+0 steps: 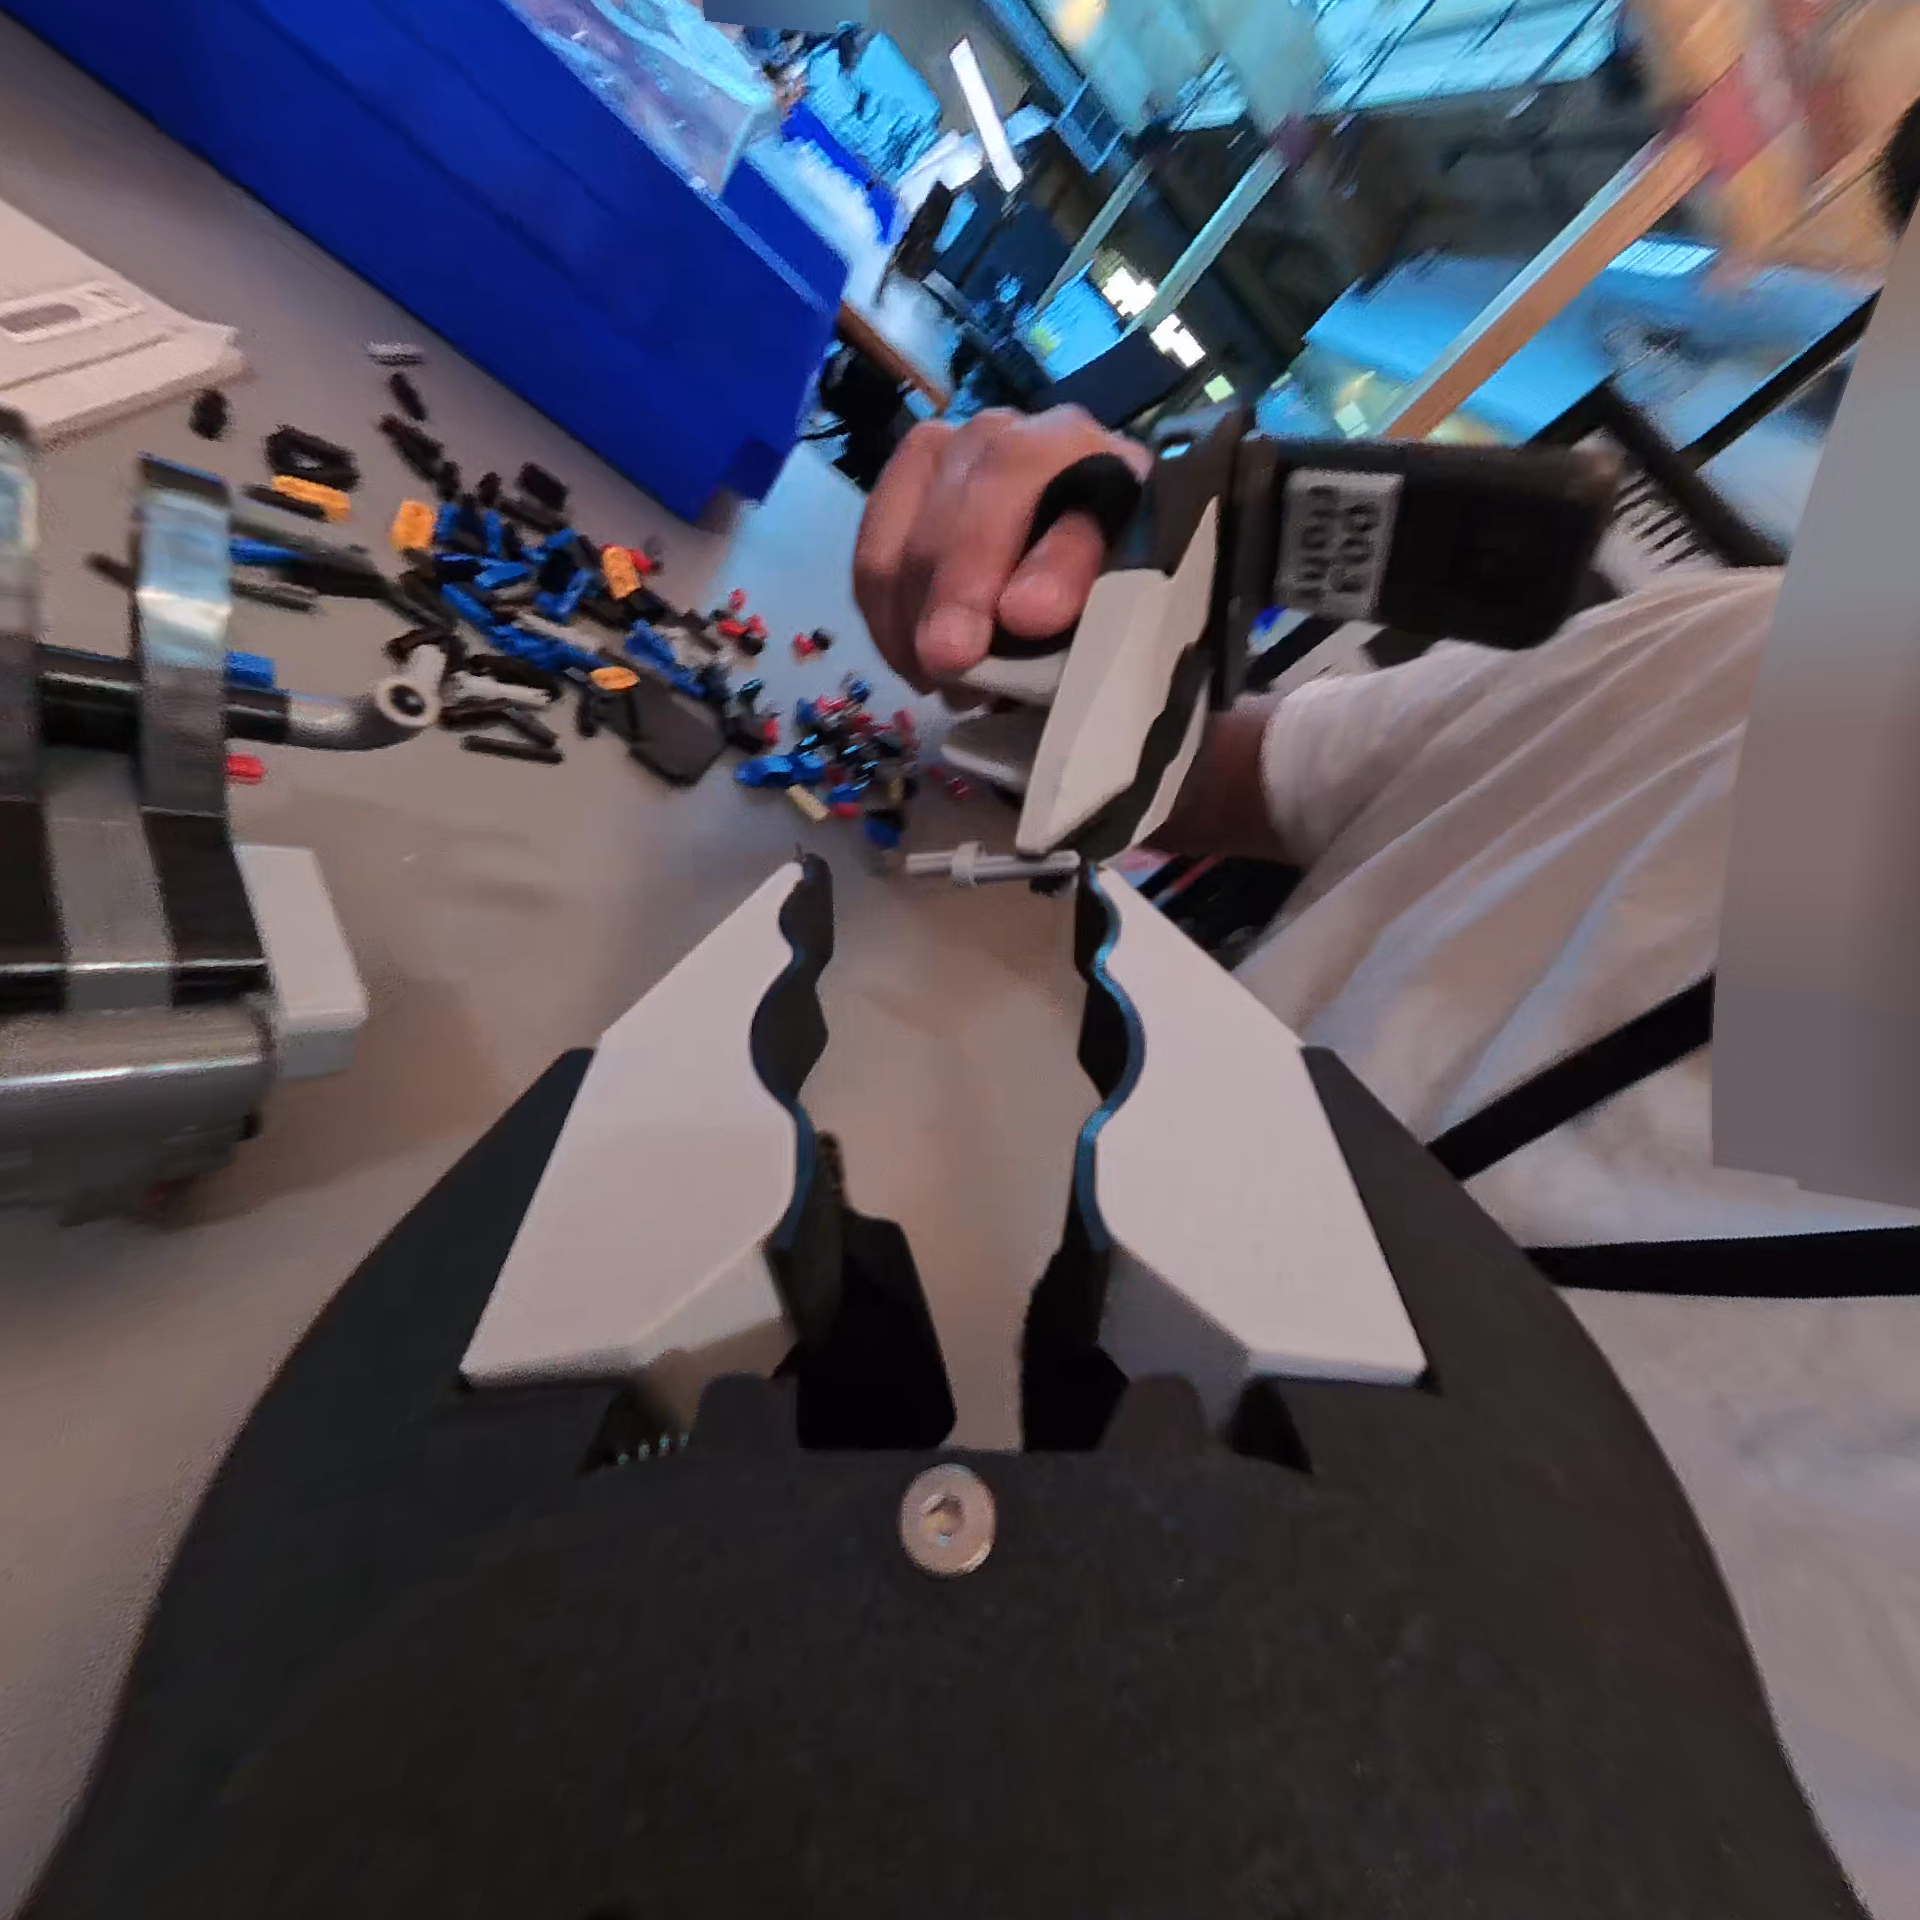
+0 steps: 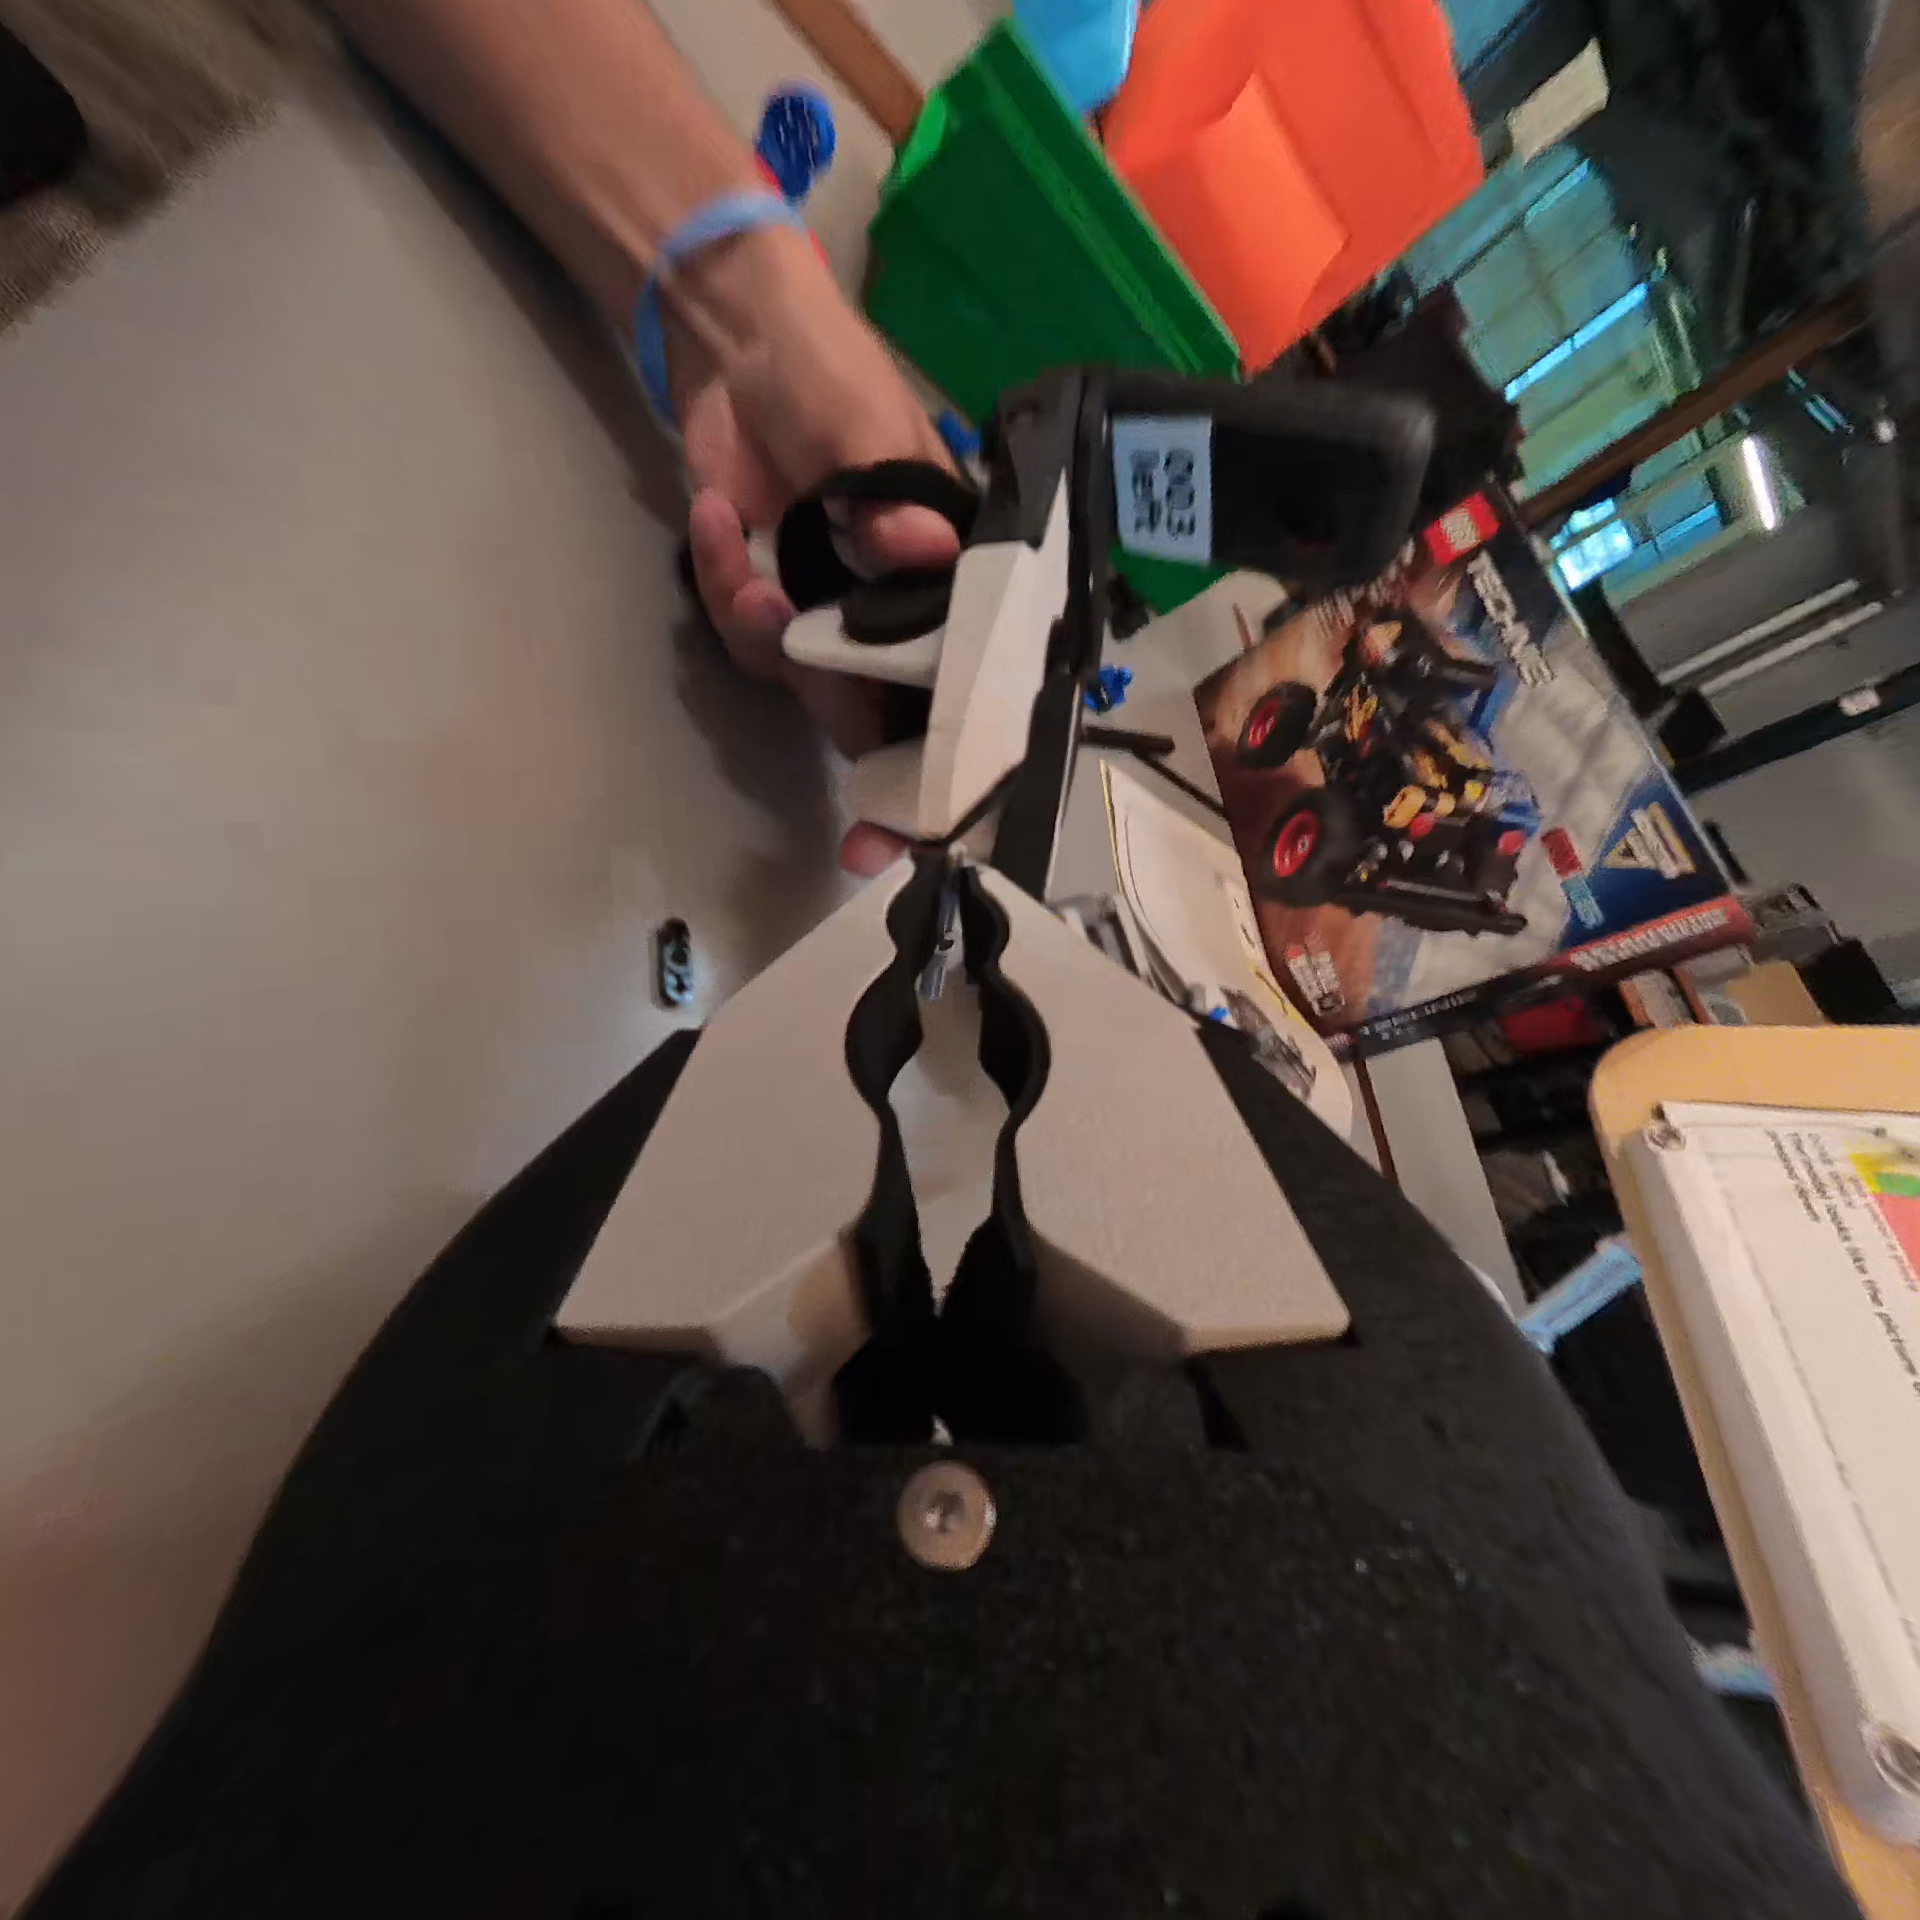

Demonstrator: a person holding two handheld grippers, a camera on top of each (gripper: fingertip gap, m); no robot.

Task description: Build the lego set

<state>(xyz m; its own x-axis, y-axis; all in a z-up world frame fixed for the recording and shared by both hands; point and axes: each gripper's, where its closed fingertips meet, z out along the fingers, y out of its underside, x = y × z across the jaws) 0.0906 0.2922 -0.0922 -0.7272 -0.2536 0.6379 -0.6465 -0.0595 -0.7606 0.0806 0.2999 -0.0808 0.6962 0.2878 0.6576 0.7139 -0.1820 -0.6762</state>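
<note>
My left gripper (image 1: 951, 881) is open and empty, held above the grey table (image 1: 499, 935). My right gripper (image 2: 943, 883) is shut on a small grey axle pin (image 2: 938, 961), which lies between its black pads. In the left wrist view the right gripper (image 1: 1051, 847) points down just beyond my left fingertips, and the grey pin (image 1: 977, 862) sticks out sideways from its tip. In the right wrist view the left gripper (image 2: 940, 831) hangs tip to tip with my right one. A partly built grey and black model (image 1: 156, 883) stands at the left.
A pile of loose blue, black, orange and red pieces (image 1: 582, 623) is spread on the table. Blue bins (image 1: 520, 208) stand behind it. The set's box (image 2: 1455, 779), a booklet (image 2: 1174, 883), and green (image 2: 1018, 260) and orange (image 2: 1288, 156) bins lie beyond. A small grey piece (image 2: 675, 961) lies alone. Only a small space, under 4 cm, lies between the two pairs of fingers.
</note>
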